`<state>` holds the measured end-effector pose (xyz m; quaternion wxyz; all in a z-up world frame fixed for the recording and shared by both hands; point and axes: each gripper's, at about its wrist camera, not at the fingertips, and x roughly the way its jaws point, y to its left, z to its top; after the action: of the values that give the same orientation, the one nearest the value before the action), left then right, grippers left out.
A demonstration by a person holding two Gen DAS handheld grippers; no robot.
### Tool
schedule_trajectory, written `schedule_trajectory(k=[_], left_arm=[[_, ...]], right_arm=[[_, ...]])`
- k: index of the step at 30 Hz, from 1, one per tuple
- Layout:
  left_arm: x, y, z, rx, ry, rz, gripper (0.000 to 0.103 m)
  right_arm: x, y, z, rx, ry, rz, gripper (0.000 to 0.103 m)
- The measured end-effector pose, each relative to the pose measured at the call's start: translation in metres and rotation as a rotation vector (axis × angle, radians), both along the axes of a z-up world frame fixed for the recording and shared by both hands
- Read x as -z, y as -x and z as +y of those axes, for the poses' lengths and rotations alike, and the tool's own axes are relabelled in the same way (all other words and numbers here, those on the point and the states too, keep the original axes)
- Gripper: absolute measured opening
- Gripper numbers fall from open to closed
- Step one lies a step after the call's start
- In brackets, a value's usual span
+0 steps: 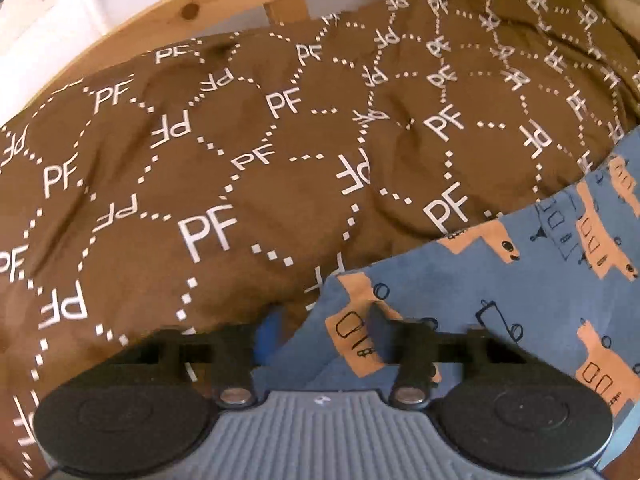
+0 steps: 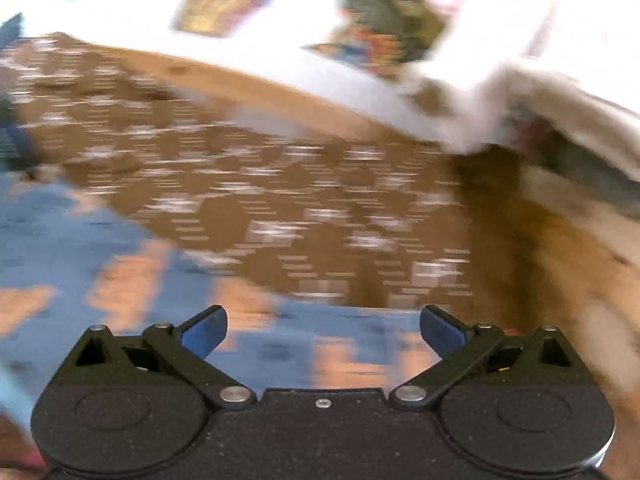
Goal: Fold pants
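Note:
Blue pants [image 1: 500, 300] printed with orange vehicles lie on a brown blanket [image 1: 240, 140] covered in white "PF" letters. They fill the lower right of the left wrist view. My left gripper [image 1: 322, 326] has its jaws drawn in on a corner of the pants, and the cloth bunches between the fingers. The right wrist view is blurred by motion. There the pants [image 2: 100, 248] spread across the lower left. My right gripper [image 2: 322, 336] hovers over their edge, jaws wide apart, with nothing between the blue pads [image 2: 204, 336].
A curved wooden rail [image 1: 120, 28] borders the blanket at the back, with a white surface behind it. In the right wrist view a pale cloth heap [image 2: 560, 100] sits at the upper right, and colourful pictures [image 2: 384, 28] show on the white background.

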<state>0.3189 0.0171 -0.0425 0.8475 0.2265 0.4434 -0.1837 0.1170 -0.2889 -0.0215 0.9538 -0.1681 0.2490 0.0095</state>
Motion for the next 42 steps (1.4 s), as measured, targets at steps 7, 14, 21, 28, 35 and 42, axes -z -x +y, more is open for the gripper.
schedule_trajectory(k=[7, 14, 21, 28, 35, 42], left_arm=[[-0.012, 0.011, -0.016, -0.029, -0.058, -0.122, 0.004], [0.007, 0.008, -0.027, -0.045, -0.128, -0.152, 0.006], [-0.010, 0.053, -0.037, -0.093, -0.074, -0.301, 0.080], [0.017, 0.120, -0.066, 0.026, -0.130, -0.295, 0.081], [0.052, 0.138, -0.074, 0.037, -0.272, -0.307, 0.087], [-0.009, 0.112, -0.121, 0.152, -0.139, -0.346, 0.087]], right_arm=[[0.019, 0.006, 0.030, -0.131, 0.003, 0.116, 0.102], [0.030, -0.004, 0.004, -0.047, -0.136, 0.201, 0.102], [0.009, 0.010, 0.005, -0.057, -0.143, 0.110, 0.102], [0.014, 0.010, 0.015, -0.088, -0.091, 0.138, 0.102], [0.005, 0.017, -0.022, 0.130, 0.113, 0.112, 0.102], [-0.025, 0.068, -0.088, 0.336, -0.264, 0.045, 0.102]])
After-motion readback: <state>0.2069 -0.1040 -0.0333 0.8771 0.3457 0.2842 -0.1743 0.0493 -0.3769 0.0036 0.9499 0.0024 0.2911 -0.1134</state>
